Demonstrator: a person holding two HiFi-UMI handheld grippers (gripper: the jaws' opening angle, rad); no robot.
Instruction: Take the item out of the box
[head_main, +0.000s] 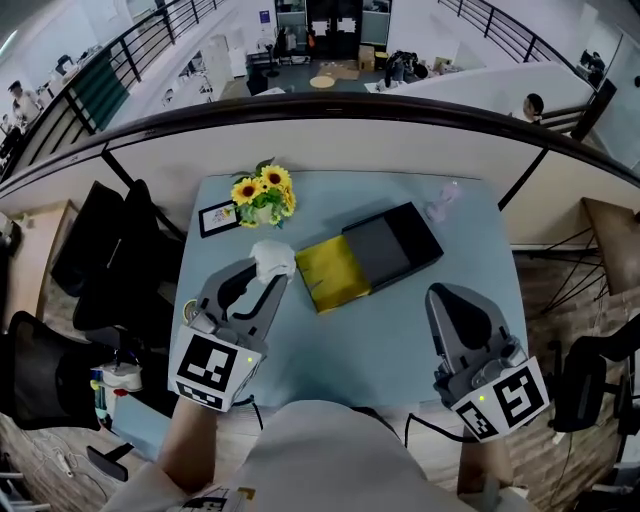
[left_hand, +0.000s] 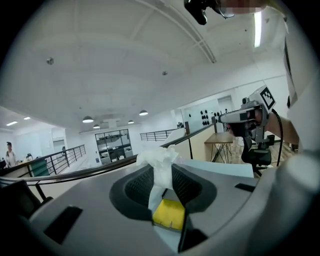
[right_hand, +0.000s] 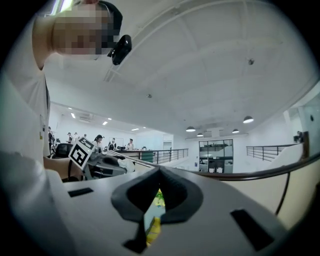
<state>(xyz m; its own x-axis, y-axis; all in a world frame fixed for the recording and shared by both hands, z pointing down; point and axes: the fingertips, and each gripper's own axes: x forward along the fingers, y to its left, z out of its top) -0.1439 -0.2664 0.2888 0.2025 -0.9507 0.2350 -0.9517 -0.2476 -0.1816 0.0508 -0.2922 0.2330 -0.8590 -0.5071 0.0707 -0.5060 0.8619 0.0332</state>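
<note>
Left gripper (head_main: 270, 270) raised beside box (head_main: 385, 245), tilted forward, pinching crumpled white item (left_hand: 161, 162); right gripper (head_main: 446, 296) low at table's (head_main: 440, 340) right side, jaws pressed together, empty.

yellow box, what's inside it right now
The exposed yellow box shows only bare yellow lining. Its far end, under the dark cover, is hidden. The white crumpled item is outside, in the left gripper's jaws.

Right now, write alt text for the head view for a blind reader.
The left gripper holds a crumpled white item over a light blue table, beside an open yellow and black box. The right gripper is shut and empty at the lower right; sunflowers stand behind.
</note>
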